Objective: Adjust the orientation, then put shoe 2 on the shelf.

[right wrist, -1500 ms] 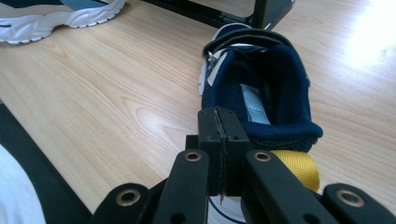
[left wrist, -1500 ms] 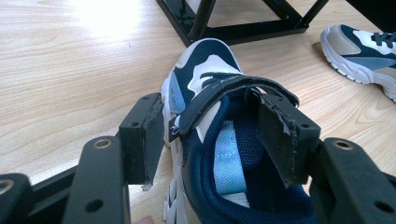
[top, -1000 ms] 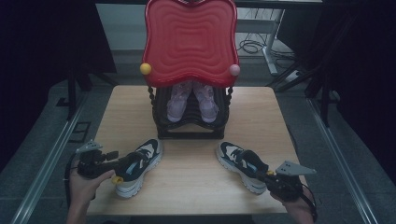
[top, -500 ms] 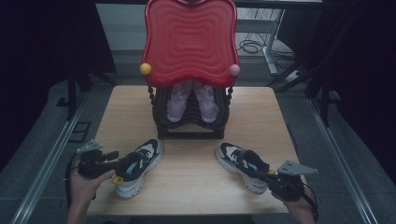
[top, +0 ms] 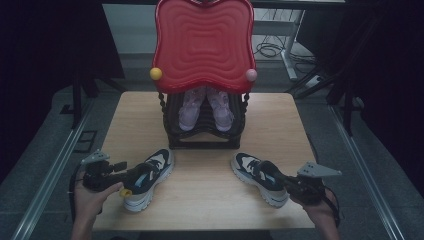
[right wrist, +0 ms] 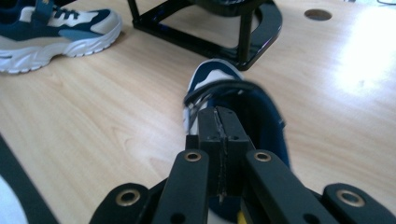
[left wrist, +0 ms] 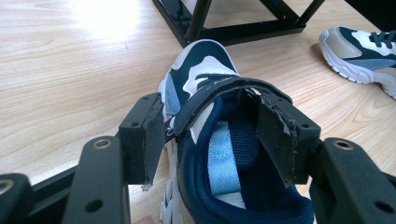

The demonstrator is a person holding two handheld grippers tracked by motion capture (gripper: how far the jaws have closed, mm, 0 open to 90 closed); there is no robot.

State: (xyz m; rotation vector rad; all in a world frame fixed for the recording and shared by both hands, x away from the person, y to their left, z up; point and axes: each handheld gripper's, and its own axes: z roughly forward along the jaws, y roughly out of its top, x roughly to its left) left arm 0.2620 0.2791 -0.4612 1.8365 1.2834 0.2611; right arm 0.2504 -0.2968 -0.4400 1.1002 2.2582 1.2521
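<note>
Two navy, white and light-blue sneakers lie on the wooden table [top: 200,205]. The left sneaker [top: 150,176] [left wrist: 205,79] points toward the rack. My left gripper [top: 133,177] [left wrist: 212,128] reaches over its heel with jaws set wide, one pad [left wrist: 152,140] against each side of the collar and the strap arching between them. The right sneaker [top: 256,174] [right wrist: 212,74] lies toe-in as well. My right gripper [top: 281,183] [right wrist: 219,116] hovers over its opening from the heel end, pads pressed together, and I see nothing between them.
A black rack [top: 202,137] stands at mid-table with a pair of pink shoes [top: 205,107] inside and a red wavy panel [top: 202,45] on top, flanked by a yellow ball [top: 156,73] and a pink ball [top: 251,75]. A round hole [right wrist: 317,14] is in the tabletop.
</note>
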